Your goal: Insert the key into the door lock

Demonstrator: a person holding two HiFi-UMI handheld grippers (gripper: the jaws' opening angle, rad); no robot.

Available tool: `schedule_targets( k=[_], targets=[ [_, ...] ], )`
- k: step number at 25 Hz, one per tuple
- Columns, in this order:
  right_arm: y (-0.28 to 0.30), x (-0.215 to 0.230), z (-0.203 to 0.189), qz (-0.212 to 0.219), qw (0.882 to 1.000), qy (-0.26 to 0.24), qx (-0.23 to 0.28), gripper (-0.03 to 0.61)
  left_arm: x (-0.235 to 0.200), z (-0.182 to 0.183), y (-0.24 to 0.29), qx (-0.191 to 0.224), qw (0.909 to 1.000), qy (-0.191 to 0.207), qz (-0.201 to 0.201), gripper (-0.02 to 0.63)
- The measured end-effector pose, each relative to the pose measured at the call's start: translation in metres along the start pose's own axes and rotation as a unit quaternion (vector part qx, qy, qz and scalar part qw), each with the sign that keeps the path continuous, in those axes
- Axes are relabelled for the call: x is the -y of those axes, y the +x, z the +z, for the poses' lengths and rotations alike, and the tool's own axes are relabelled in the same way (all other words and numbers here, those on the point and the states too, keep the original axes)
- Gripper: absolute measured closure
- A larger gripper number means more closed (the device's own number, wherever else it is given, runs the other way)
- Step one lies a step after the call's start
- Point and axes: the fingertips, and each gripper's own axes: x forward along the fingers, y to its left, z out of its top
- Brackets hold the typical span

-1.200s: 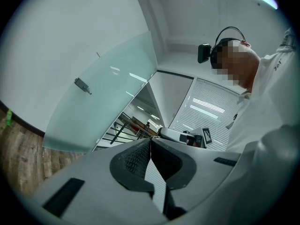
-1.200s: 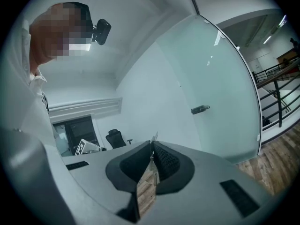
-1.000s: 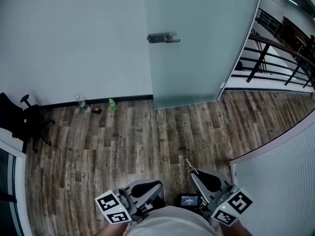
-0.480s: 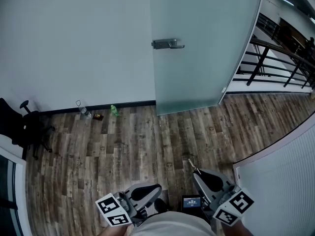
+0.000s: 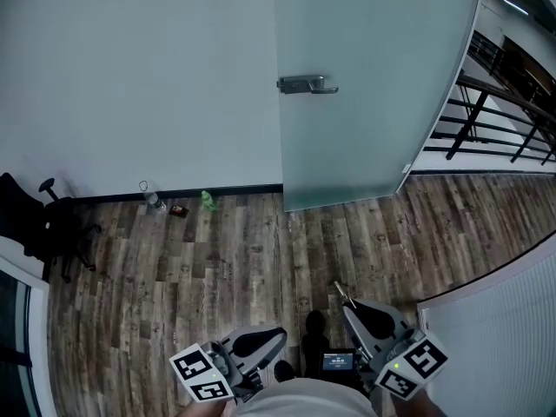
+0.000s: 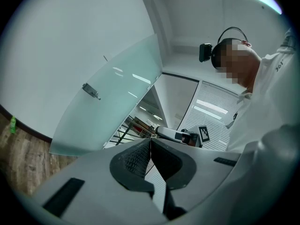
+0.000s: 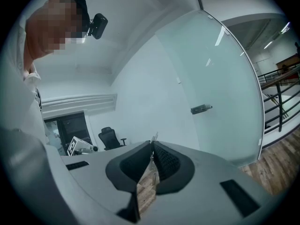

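Note:
The frosted glass door [image 5: 373,76] stands ahead, with its metal lever handle and lock plate [image 5: 306,84] on its left edge. Both grippers are held low, close to my body and far from the handle. My right gripper [image 5: 348,309] is shut on a small key [image 5: 339,293], whose thin tip pokes out past the jaws [image 7: 153,137]. In the right gripper view the handle [image 7: 201,109] is small and far off. My left gripper [image 5: 280,334] is shut with nothing in it. The left gripper view shows the handle [image 6: 90,91] far to the upper left.
A white wall [image 5: 130,76] runs left of the door. A black office chair [image 5: 42,218] stands at the left, and bottles [image 5: 152,199] and a green object [image 5: 208,201] lie by the skirting. A black railing [image 5: 504,115] is beyond the door, and a white slatted partition [image 5: 499,337] is at the right.
The view has shifted: the door and its handle now sit lower and further right in the head view. A dark shoe has appeared between the grippers. Both grippers keep their posture.

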Motion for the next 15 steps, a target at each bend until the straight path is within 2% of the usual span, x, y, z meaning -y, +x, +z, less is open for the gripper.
schedule_targets(
  k=[15],
  targets=[
    [0.076,0.121,0.059,0.047,0.999,-0.011,-0.012,0.557,-0.085,0.071,0.111,0.027,0.9986,0.018,0.041,0.598]
  ],
)
